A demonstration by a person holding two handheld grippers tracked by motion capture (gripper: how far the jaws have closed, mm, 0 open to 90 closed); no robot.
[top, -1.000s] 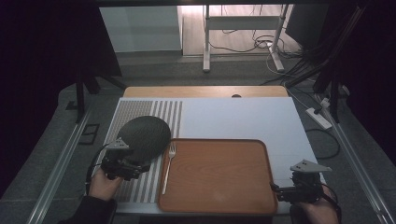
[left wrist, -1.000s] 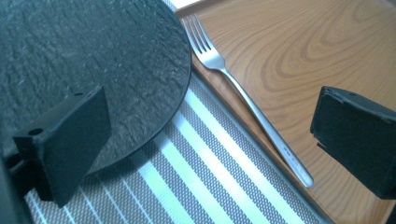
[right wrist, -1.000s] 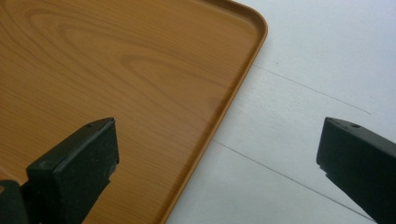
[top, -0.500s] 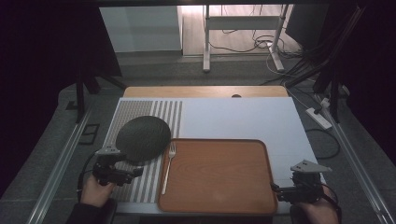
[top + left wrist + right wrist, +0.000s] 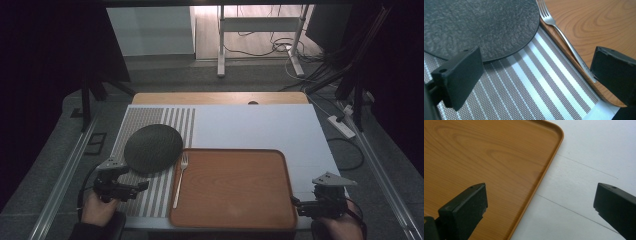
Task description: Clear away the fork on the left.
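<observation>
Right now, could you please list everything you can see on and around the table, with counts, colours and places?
plate: one, dark grey, on the striped mat, left of the tray
fork: one, silver, along the tray's left edge
tray: one, brown wood-grain, centre front
striped mat: one, grey and white, table's left part
table: one, white top
power strip: one, white, floor at right
left gripper: one, black, open, front left, near the plate
right gripper: one, black, open, at the tray's right front corner

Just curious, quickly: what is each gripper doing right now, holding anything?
Left gripper: open, holding nothing.
Right gripper: open, holding nothing.
</observation>
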